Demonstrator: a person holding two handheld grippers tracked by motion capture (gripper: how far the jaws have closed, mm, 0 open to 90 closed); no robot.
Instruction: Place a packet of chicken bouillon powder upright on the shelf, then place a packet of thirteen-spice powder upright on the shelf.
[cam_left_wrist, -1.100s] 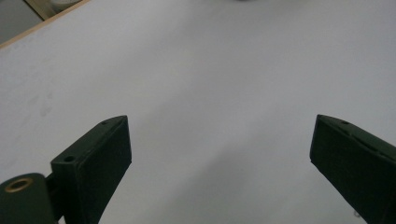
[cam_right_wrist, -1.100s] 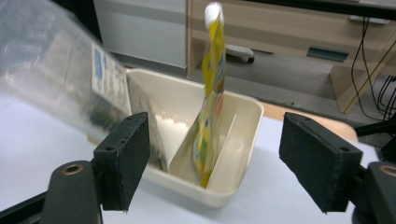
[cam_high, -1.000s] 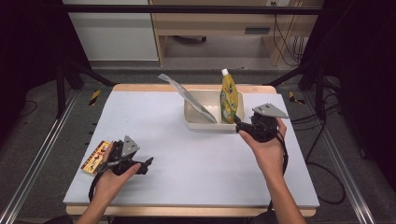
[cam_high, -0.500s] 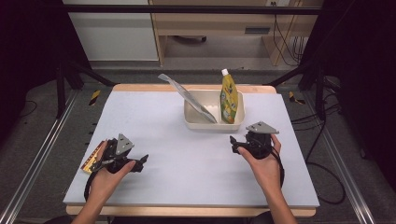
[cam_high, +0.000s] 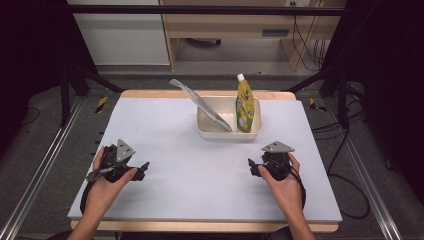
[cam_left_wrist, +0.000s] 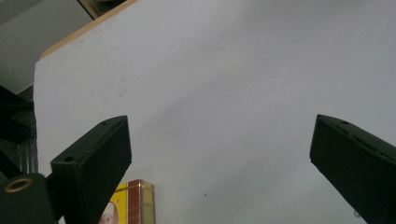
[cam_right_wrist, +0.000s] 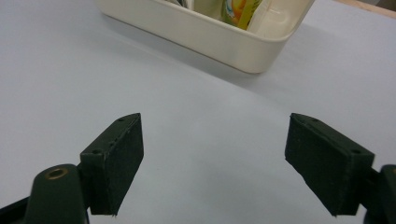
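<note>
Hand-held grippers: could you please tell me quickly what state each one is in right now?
Left hand-held gripper: open, holding nothing.
Right hand-held gripper: open, holding nothing; its jaws have just been closing a little.

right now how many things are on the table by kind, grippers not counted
tubs: 1, cream tub
pouches: 2, yellow spout pouch and silver pouch, both standing in the tub
packets: 1, yellow and red packet by the left gripper's jaw
total: 4
</note>
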